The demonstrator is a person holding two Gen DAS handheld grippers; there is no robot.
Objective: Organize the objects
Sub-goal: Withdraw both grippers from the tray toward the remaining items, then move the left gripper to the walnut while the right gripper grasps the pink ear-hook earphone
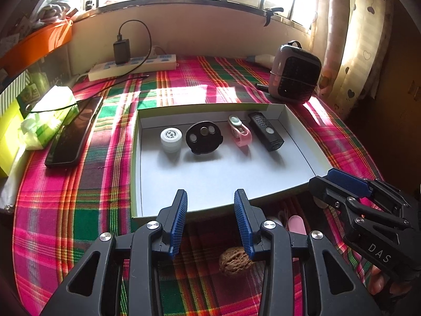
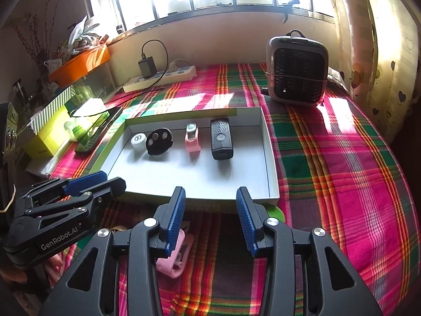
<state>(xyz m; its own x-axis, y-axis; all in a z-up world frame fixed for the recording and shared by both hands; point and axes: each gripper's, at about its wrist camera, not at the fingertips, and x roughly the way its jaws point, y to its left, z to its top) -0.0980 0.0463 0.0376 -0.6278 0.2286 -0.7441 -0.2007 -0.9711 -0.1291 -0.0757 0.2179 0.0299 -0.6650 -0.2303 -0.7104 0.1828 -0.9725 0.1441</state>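
Currently we hold both: left hand-held gripper (image 1: 210, 221) and right hand-held gripper (image 2: 210, 220), each half-open, empty, at six o'clock of the tray (image 1: 294, 129).

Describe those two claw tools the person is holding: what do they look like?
Both are black plastic frames with cut-out triangular gaps and round silver screws. The left gripper and right gripper each end in two flat fingers faced with ribbed blue pads. White lettering marks their sides: "GenRobot.AI" on the left one, "DAS" on the right. No cables show.
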